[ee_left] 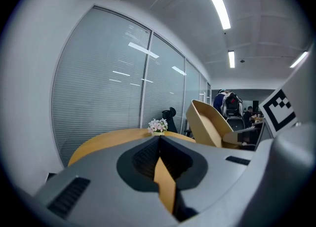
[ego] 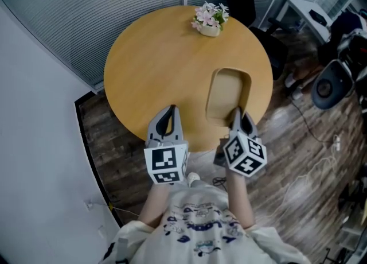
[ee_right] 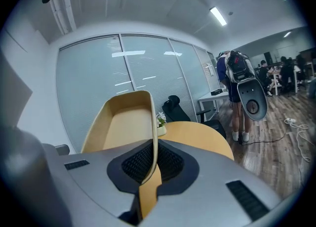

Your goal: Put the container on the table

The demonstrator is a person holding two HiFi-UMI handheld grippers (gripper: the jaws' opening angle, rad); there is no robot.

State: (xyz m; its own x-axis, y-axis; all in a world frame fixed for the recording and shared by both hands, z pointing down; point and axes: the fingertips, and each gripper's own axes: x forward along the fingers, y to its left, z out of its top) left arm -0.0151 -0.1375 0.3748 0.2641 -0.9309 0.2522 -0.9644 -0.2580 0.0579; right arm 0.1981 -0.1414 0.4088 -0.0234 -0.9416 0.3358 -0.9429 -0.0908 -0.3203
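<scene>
From here, the round table's pale wooden top [ego: 155, 68] reads as smooth and satin, with only faint grain. The tan rounded-rectangular container [ego: 229, 88] looks like matt moulded plastic, its thin walls carrying no gloss. The left gripper [ego: 170, 111] and the right gripper [ego: 237, 113] have grey matt plastic shells. I see their black pads [ee_right: 138, 164] as finely ribbed and rubbery. The dark plank floor [ego: 106, 142] shows streaky wood grain with a slight sheen. The person's white printed shirt [ego: 200, 217] is soft cloth.

The left gripper [ego: 168, 111] is closed tight on nothing. The right gripper [ego: 239, 115] pinches the container [ego: 228, 90] by its edge.
</scene>
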